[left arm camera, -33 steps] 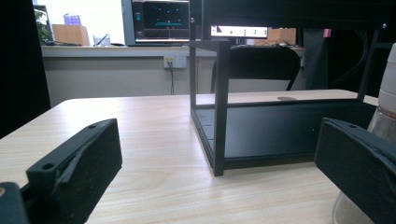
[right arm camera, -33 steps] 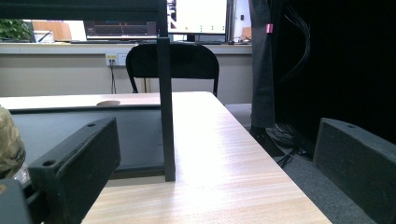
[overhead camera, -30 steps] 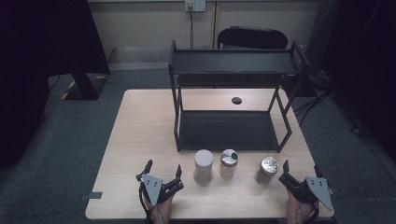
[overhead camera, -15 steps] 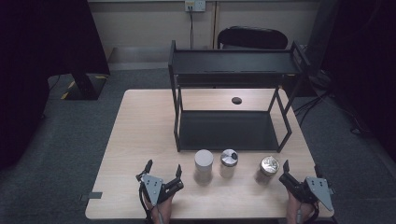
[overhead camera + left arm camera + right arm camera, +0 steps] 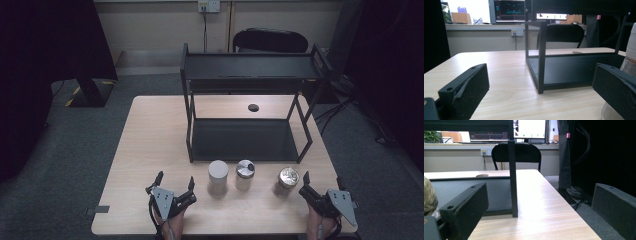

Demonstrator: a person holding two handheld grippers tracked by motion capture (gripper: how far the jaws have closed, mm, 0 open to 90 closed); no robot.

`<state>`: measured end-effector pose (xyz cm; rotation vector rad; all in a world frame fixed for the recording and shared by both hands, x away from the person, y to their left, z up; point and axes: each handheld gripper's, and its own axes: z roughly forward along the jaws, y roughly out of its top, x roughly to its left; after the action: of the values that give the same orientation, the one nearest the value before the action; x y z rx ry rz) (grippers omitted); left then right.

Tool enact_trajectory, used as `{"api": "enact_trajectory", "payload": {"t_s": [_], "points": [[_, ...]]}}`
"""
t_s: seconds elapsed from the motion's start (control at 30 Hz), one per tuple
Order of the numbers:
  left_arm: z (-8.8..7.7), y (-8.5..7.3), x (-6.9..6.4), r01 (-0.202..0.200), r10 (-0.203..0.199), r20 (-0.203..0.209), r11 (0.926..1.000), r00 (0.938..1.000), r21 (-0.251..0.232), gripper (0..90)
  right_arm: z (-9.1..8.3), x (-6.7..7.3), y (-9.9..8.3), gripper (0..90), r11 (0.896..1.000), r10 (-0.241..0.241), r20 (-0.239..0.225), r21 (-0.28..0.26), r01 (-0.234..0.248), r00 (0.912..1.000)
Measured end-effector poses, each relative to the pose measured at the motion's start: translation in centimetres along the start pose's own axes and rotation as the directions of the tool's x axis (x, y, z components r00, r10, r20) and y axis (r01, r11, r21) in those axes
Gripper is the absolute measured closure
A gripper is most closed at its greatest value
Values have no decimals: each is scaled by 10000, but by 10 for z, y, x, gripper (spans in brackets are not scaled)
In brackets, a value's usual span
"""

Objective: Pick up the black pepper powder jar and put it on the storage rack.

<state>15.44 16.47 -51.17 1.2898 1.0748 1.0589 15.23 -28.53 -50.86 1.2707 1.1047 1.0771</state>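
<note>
A light wooden table (image 5: 150, 145) carries a black two-tier rack (image 5: 248, 75) with three jars (image 5: 245, 175) in front.

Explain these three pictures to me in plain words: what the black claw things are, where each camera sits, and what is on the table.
A person holds a hand-held left gripper and right gripper, each with two black fingers. Both are open and hold nothing. The high view looks down from above the person's side. The two gripper views come from cameras riding on each gripper, looking out between its fingers. On the light wooden table stands a black metal two-level shelf rack. In front of it stand a white cylindrical jar, a small silver-capped shaker jar and a shiny-lidded glass jar.
</note>
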Motion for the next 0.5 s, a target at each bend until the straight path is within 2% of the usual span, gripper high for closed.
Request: {"api": "enact_trajectory", "payload": {"t_s": [0.2, 0.27, 0.5], "points": [[1, 2, 0, 32, -32, -42, 9999, 10000, 103, 3, 0, 0, 0, 0, 10000, 24, 20, -6, -24, 10000], [1, 3, 0, 150, -150, -20, 9999, 9999, 73, 3, 0, 0, 0, 0, 10000, 25, 25, -10, -25, 10000], [1, 6, 0, 117, -117, 12, 9998, 9999, 178, 3, 0, 0, 0, 0, 10000, 50, 13, -4, -50, 10000]]}}
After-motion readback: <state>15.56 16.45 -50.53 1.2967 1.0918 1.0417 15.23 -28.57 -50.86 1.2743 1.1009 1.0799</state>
